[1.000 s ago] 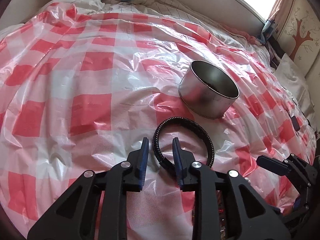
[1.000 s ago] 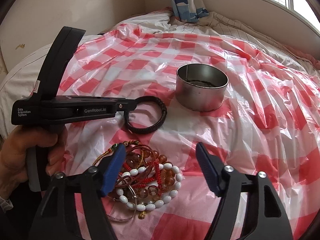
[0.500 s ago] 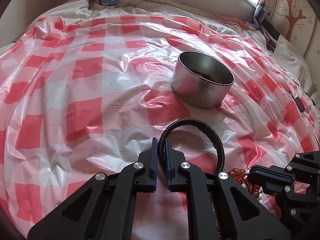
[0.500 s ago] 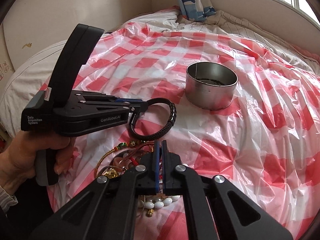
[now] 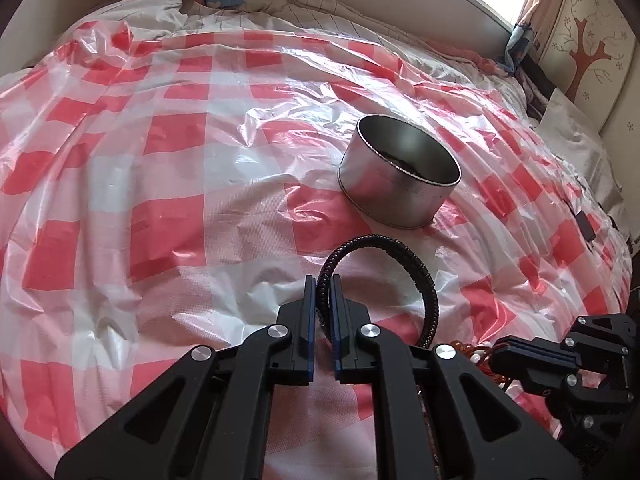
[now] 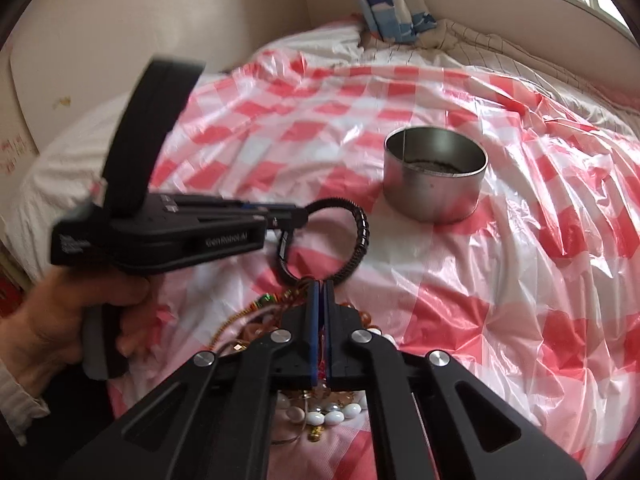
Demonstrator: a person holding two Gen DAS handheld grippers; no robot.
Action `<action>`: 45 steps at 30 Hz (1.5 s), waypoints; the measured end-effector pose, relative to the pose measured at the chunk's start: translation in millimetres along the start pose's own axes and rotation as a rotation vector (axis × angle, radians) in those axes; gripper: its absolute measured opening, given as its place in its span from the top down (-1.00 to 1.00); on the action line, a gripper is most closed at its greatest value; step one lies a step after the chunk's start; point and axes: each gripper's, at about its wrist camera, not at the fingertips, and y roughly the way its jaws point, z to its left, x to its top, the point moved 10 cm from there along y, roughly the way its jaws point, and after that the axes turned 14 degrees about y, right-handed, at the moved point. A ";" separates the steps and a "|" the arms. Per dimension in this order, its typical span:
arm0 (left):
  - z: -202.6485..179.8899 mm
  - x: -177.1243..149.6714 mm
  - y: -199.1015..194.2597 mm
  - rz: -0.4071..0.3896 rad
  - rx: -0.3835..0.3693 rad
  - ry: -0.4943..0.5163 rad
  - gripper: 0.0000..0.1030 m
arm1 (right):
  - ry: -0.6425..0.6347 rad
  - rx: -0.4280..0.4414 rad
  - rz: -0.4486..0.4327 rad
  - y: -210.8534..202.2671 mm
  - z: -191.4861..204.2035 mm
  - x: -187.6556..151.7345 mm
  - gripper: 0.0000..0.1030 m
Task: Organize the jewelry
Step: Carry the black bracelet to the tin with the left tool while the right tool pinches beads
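My left gripper [image 5: 322, 284] is shut on a black braided bracelet [image 5: 416, 268] and holds it lifted above the sheet, short of a round metal tin [image 5: 396, 176]. The same bracelet [image 6: 360, 236] hangs from the left gripper [image 6: 298, 216] in the right wrist view. My right gripper [image 6: 320, 292] is shut over a pile of bead bracelets [image 6: 320, 416]; I cannot see anything clamped between its pads. The tin [image 6: 434, 176] holds something dark at its bottom.
A red and white checked plastic sheet [image 5: 160, 160] covers the bed. A blue patterned pillow [image 6: 384, 0] lies at the far edge by the wall. A window runs along the back right. The right gripper [image 5: 536, 360] shows low right in the left wrist view.
My left gripper closed on the black bracelet and lifted it off the sheet toward the tin. My right gripper went from wide open to shut over the bead pile.
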 end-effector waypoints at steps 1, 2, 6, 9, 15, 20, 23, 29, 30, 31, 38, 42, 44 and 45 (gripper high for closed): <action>0.9 2.2 -4.0 -0.018 -0.010 -0.011 0.89 | 0.022 0.029 -0.019 -7.0 -0.3 4.1 0.95; 1.6 4.0 -7.6 -0.033 -0.018 -0.019 0.89 | 0.045 0.059 -0.036 -13.5 -0.6 8.0 0.95; 4.3 9.3 -20.0 -0.081 -0.028 -0.042 0.89 | 0.128 0.183 -0.092 -34.1 1.0 23.7 0.95; 4.2 16.4 -32.1 -0.129 -0.031 -0.038 0.89 | 0.172 0.323 -0.140 -54.2 8.9 37.2 0.95; 2.6 21.2 -35.8 -0.151 -0.054 -0.045 0.89 | 0.230 0.438 -0.192 -81.2 7.3 53.5 0.96; -1.6 20.5 -34.0 -0.145 -0.056 -0.028 0.89 | 0.234 0.319 -0.147 -69.9 -10.8 50.6 0.81; -1.1 20.0 -33.3 -0.143 -0.057 -0.032 0.89 | 0.226 0.069 -0.078 -44.8 -39.1 36.0 -0.42; 2.6 17.9 -31.4 -0.138 -0.061 -0.049 0.89 | 0.248 -0.089 0.159 3.7 -61.6 -10.8 0.16; 2.7 18.0 -31.4 -0.138 -0.061 -0.049 0.89 | 0.259 -0.086 0.177 8.6 -63.7 -17.1 0.28; 2.8 18.1 -31.5 -0.138 -0.062 -0.049 0.89 | 0.269 -0.060 0.179 8.4 -62.1 -17.6 0.75; 1.0 19.6 -33.6 -0.150 -0.066 -0.048 0.89 | 0.332 0.168 0.032 -29.2 -44.3 15.6 0.93; -4.0 23.0 -36.6 -0.163 -0.090 -0.050 0.89 | 0.309 0.336 -0.091 -62.9 -19.1 42.4 0.95; -6.6 26.3 -38.2 -0.168 -0.096 -0.047 0.89 | 0.292 0.362 -0.128 -72.3 -11.2 52.2 0.95; -8.6 28.6 -39.2 -0.171 -0.098 -0.043 0.89 | 0.291 0.365 -0.135 -73.7 -10.8 57.9 0.95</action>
